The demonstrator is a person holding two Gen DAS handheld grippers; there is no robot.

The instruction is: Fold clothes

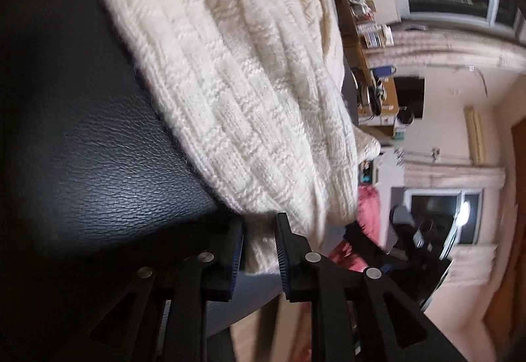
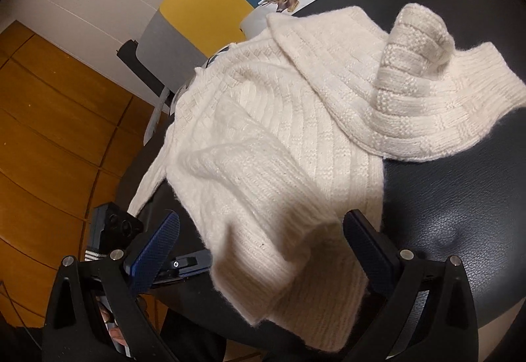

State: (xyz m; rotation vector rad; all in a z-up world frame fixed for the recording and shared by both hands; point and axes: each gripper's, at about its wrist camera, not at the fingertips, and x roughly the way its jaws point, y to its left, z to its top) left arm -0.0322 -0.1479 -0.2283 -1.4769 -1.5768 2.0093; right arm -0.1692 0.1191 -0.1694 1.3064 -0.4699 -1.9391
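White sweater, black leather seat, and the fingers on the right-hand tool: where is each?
White sweater (image 2: 296, 118): right wrist view, ribbed body.
Black leather seat (image 2: 453, 184): right wrist view, bare surface beside the knit.
Right gripper (image 2: 261, 242): right wrist view, between its fingers.

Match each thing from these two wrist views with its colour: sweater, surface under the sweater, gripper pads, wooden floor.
Things:
1. sweater
2. surface under the sweater
3. gripper pads
4. wooden floor

Colours:
A. blue
B. orange-brown
C. cream white
D. black

Pairs: 1-C, 2-D, 3-A, 4-B
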